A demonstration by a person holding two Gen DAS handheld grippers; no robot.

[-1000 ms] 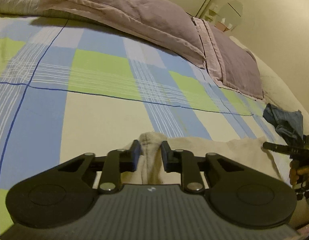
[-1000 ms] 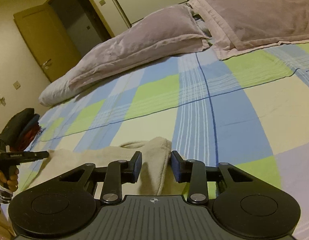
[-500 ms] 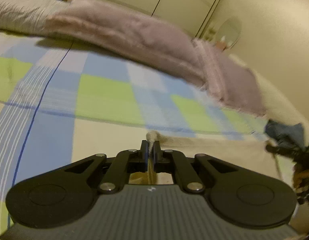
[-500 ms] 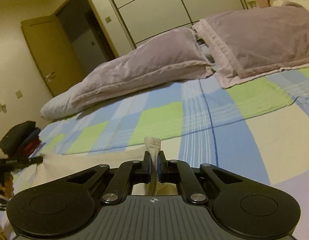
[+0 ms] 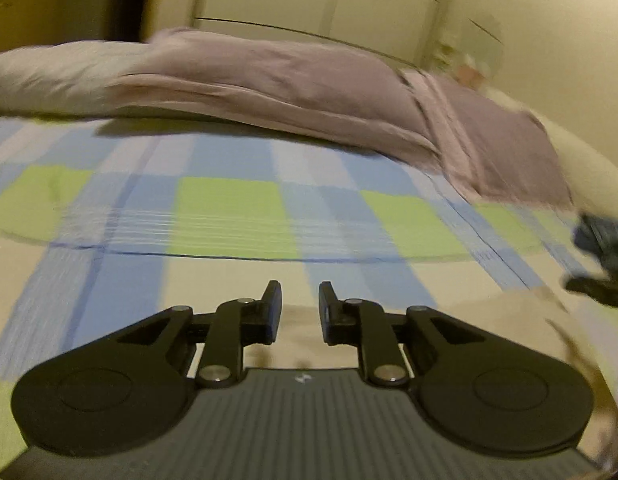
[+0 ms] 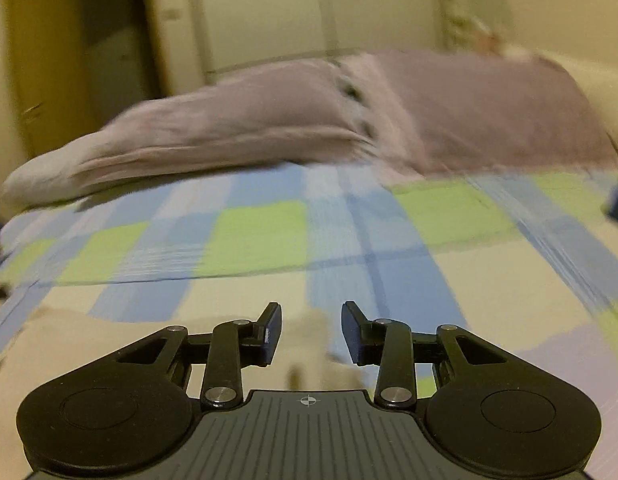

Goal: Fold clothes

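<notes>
While both grippers' fingers are opening, left gripper (image 5: 299, 308) and right gripper (image 6: 311, 330) empty above the beige garment (image 5: 489, 320); released edges may slump, spoiling the fold.

Bed (image 5: 229, 216) with blue, green and cream checked sheet. Mauve pillows (image 5: 277, 80) along the head end. Pale wardrobe panels (image 6: 269, 16) behind, dark doorway (image 6: 109, 52) left beside wooden door (image 6: 41, 80). Cream walls (image 5: 549, 20), dim yellowish light, motion blur.
</notes>
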